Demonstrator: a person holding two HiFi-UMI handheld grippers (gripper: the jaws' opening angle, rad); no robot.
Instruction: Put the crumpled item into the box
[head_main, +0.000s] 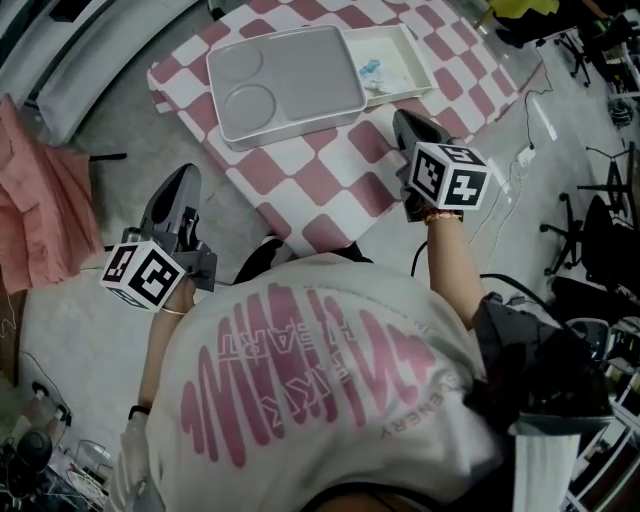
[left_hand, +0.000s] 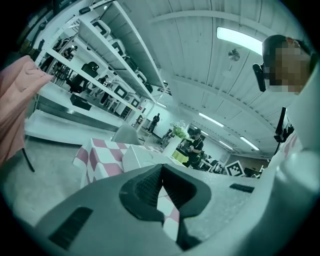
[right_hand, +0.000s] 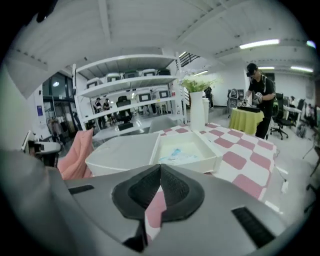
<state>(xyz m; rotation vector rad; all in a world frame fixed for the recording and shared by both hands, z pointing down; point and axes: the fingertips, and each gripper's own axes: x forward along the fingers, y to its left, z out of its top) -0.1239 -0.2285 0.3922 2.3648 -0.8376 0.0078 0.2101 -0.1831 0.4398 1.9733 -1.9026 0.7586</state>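
Holding both grippers short of the table (head_main: 330, 180). Right gripper (head_main: 408, 122) is clenched on nothing, right of centre. Left gripper (head_main: 182, 178) is also clamped empty, lower left. Crumpled item (head_main: 372, 70) lies inside the box (head_main: 420, 62) at the top of the head view, beside the lid (head_main: 285, 85). Task looks done to me. Risks: a careless right-gripper swing could shove the box, and reaching back in could drag the item out.
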